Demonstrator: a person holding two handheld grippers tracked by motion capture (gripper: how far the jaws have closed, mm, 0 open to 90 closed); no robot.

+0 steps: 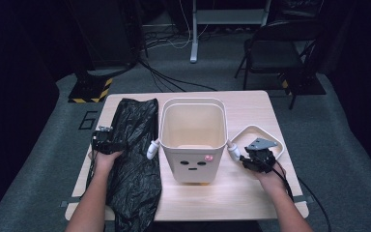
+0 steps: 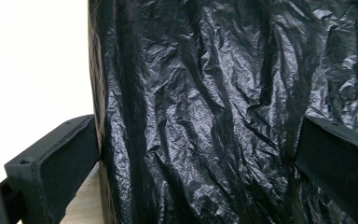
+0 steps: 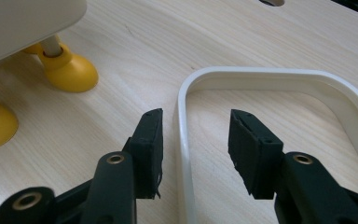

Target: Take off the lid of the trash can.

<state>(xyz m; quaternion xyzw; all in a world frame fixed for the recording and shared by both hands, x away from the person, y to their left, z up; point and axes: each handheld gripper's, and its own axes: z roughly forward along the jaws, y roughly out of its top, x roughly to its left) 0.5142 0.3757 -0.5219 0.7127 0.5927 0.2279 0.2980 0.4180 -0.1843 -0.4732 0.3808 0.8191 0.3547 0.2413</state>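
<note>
From the high view, a pale wooden table carries a cream bin standing upright at its middle, with a small face and a pink dot on its front wall and a stubby white arm sticking out from each side. A crumpled black plastic bag lies flat along the table's left part, just beside the bin and running over the near edge. To the right of the bin lies a white ring frame, flat on the wood. The left gripper sits at the bag's left edge, the hand behind it resting on the plastic. The right gripper is at the near left side of the frame, close to the bin's right stub arm.

In the left gripper view, the black plastic bag spreads wrinkled and glossy between the two jaws, which stand wide apart — the left one at the bag's edge over the bare table, the right one over the plastic. I can't tell whether the pads press on it.

In the right gripper view, the jaws stand partly apart and straddle the rim of the white ring frame — one pad outside it, one inside, neither touching it. The bin's yellow feet stand on the wood to the upper left, under the corner of its cream body.
</note>
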